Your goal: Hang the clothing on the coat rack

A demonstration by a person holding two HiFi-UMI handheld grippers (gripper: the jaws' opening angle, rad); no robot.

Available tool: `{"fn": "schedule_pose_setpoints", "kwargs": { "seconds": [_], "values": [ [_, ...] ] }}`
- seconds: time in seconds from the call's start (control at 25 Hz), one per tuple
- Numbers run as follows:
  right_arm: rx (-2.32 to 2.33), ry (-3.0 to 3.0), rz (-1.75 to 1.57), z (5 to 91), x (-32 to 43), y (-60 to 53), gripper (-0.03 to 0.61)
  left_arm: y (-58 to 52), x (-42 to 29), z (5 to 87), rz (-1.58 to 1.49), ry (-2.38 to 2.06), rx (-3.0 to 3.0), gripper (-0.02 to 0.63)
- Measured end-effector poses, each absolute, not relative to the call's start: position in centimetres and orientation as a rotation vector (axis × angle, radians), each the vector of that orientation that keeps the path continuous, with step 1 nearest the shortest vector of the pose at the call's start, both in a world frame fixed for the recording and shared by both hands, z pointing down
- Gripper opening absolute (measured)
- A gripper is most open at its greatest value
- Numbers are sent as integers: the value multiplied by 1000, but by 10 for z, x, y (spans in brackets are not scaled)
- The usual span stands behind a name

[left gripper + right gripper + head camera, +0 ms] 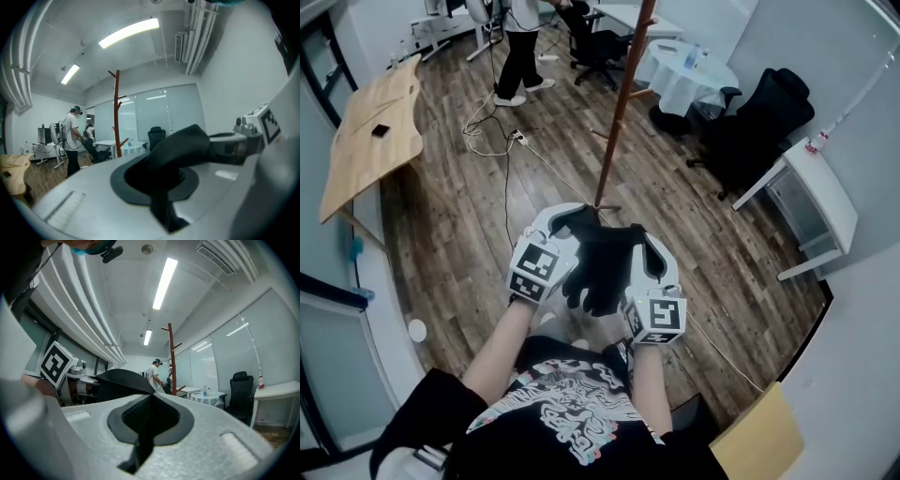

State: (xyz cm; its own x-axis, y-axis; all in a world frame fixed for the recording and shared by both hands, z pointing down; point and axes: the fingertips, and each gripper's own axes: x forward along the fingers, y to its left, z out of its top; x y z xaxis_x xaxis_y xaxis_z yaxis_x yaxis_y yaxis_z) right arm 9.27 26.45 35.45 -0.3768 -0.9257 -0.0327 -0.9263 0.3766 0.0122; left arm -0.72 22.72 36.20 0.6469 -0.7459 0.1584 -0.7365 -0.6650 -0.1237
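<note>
A black piece of clothing (pixel 602 262) hangs bunched between my two grippers, close to my chest. My left gripper (pixel 551 230) is shut on one end of it; in the left gripper view the black cloth (pixel 180 150) bulges out of the closed jaws. My right gripper (pixel 661 272) is shut on the other end, with the black cloth (pixel 140 418) pinched in its seam and draping off to the left. The red-brown coat rack (pixel 623 94) stands just ahead, its foot right beyond the grippers. Its upper pegs show in the coat rack (pixel 116 112) of the left gripper view.
A wooden table (pixel 370 131) stands at the left, and cables (pixel 502 141) trail over the wood floor. A person (pixel 520 56) stands far ahead. Black office chairs (pixel 759 117), a round white table (pixel 689 75) and a white desk (pixel 820 187) fill the right side.
</note>
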Motion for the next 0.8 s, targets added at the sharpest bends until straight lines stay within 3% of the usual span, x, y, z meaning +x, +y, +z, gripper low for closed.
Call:
{"fn": "schedule_pose_setpoints", "kwargs": {
  "seconds": [0.8],
  "values": [
    [-1709, 2588, 52, 363, 104, 209, 5, 169, 3, 371, -289, 1306, -2791, 14]
  ]
}}
